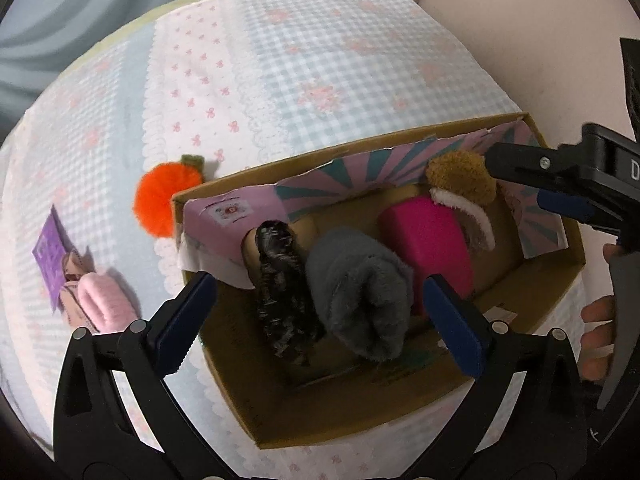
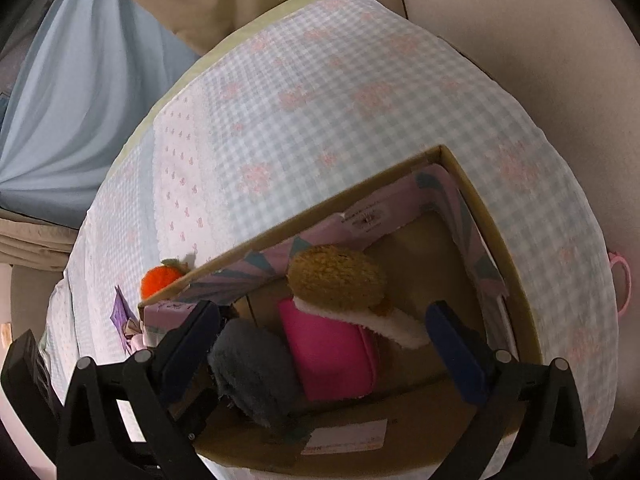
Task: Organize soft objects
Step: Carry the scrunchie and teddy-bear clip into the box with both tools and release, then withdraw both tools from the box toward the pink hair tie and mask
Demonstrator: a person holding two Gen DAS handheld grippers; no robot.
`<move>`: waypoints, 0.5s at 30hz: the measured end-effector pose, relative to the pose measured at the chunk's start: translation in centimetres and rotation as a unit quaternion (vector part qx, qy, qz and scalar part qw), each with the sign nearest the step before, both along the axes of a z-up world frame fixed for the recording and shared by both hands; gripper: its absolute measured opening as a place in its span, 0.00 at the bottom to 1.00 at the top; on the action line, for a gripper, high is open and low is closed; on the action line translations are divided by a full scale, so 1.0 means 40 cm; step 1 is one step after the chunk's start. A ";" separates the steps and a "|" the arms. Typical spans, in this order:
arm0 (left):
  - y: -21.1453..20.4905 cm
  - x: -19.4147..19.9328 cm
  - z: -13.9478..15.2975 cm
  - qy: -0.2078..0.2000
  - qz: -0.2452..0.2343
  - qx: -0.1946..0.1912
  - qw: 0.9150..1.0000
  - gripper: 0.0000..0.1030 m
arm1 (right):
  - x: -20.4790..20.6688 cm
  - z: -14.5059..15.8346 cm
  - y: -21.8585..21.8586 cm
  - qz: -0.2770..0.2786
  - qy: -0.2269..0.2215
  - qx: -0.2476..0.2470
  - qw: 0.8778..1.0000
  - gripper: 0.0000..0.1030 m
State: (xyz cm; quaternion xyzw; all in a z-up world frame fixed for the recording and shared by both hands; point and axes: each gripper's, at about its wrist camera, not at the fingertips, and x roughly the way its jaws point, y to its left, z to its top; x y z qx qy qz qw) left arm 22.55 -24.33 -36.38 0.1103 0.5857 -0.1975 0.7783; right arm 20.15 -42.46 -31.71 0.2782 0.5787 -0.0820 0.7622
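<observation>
A cardboard box lined with pink and teal paper sits on the checked cloth. Inside lie a black shiny roll, a grey plush roll, a magenta block and a brown and white plush toy. My left gripper is open above the box, empty. My right gripper is open over the box, above the magenta block, grey roll and brown plush. It also shows in the left wrist view.
An orange pom-pom fruit lies on the cloth left of the box, also in the right wrist view. A pink soft item on a purple card lies further left. A pink ring hangs at the table's right edge.
</observation>
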 end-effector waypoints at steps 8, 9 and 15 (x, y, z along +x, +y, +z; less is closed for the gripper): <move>0.019 -0.008 0.025 -0.007 0.007 0.005 1.000 0.99 | -0.015 0.043 0.018 0.016 -0.016 -0.028 0.999 1.00; 0.023 -0.011 0.034 -0.010 0.008 0.004 1.000 0.99 | -0.019 0.053 0.020 0.017 -0.019 -0.031 0.999 1.00; 0.039 -0.032 0.091 -0.029 0.007 -0.004 1.000 0.99 | -0.046 0.115 0.039 0.020 -0.034 -0.042 0.998 1.00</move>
